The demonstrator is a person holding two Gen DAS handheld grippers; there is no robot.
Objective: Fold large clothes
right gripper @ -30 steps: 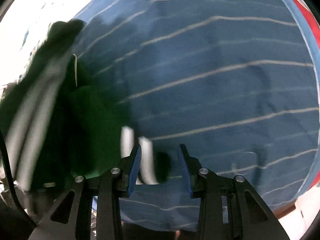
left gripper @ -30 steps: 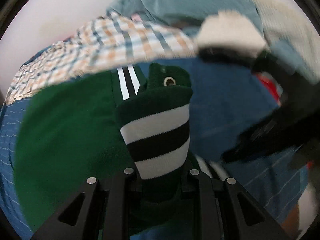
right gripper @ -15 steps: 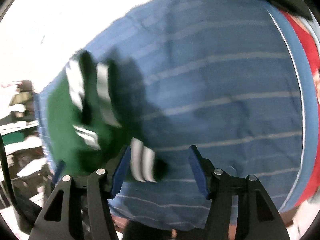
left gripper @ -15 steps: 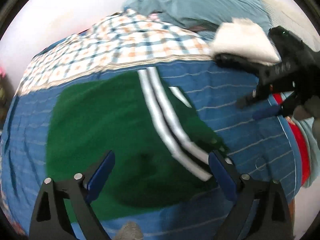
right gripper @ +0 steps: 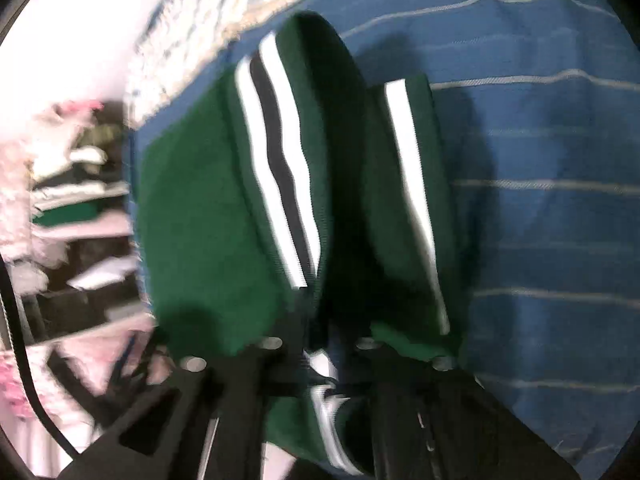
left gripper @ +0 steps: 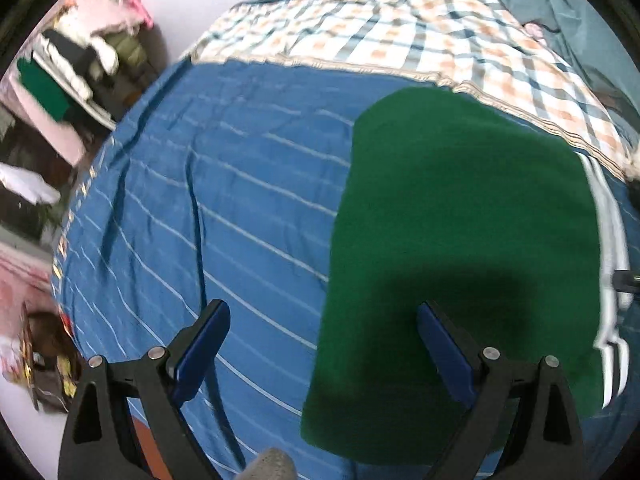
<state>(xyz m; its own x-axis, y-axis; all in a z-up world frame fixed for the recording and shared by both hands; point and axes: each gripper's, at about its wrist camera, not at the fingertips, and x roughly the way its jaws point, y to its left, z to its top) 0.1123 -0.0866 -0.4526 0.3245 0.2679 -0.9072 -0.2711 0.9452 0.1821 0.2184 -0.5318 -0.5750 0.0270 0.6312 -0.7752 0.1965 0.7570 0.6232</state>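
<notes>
A dark green garment [left gripper: 460, 216] with white and black stripes along one edge lies on a bed covered by a blue striped sheet [left gripper: 224, 200]. My left gripper [left gripper: 320, 344] is open and hovers over the garment's left edge, holding nothing. In the right wrist view the green garment [right gripper: 208, 208] is bunched and lifted, its striped band [right gripper: 280, 168] standing up in folds. My right gripper [right gripper: 320, 344] is shut on the garment's striped edge, which hides the fingertips.
A checked cloth [left gripper: 400, 36] and grey-blue bedding [left gripper: 560, 4] lie at the far side of the bed. Shelves with stacked clothes [left gripper: 68, 68] stand beyond the left edge. A dark bag [left gripper: 44, 364] sits on the floor at the near left.
My left gripper let go of the striped cuff, opened wide and swung left over the bed. My right gripper opened, moved onto the garment's striped edge and shut on it, lifting the fabric.
</notes>
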